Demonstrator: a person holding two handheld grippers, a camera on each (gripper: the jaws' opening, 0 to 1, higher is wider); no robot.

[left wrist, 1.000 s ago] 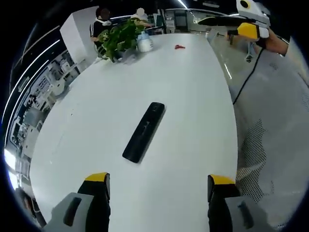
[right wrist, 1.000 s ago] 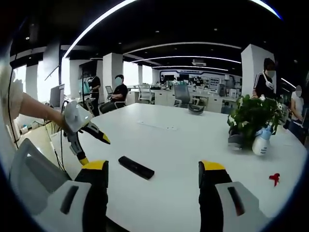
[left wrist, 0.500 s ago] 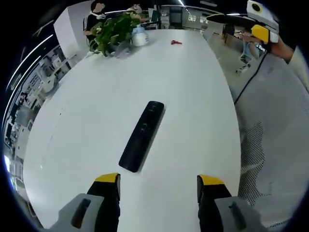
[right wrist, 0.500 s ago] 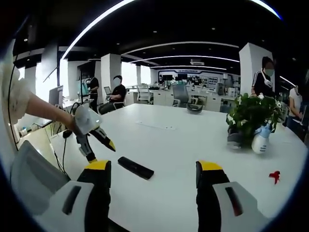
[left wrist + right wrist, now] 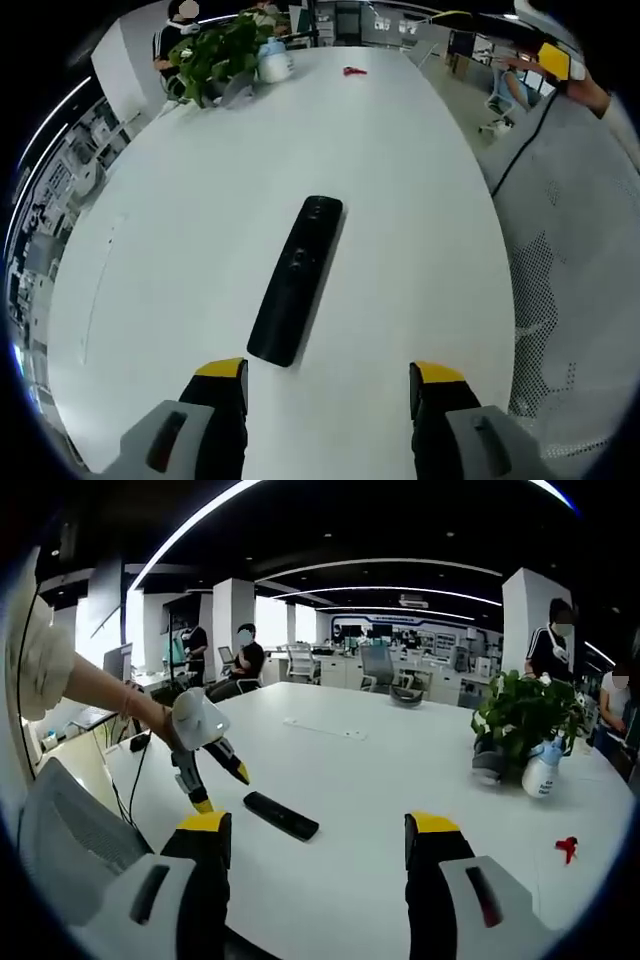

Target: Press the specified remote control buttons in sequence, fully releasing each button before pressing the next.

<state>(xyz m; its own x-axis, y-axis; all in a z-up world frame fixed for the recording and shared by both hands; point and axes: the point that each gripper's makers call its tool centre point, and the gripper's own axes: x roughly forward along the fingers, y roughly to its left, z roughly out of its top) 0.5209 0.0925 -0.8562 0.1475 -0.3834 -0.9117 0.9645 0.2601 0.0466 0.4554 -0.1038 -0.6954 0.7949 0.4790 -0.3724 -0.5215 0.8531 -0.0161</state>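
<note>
In my left gripper view the black remote control [image 5: 296, 280] lies flat on the white bench [image 5: 200, 250], just ahead of my left tool [image 5: 328, 372], whose 2 yellow-tipped jaws stand wide apart and hold nothing. In my right gripper view my right tool [image 5: 314, 825] is also spread wide and empty, with the remote beyond it and the left tool hovering just above the remote's near end. Further along the bench I see a potted plant [image 5: 520, 718], a white spray bottle [image 5: 543, 771] touching it, and a small red object [image 5: 567, 848] nearer the edge.
</note>
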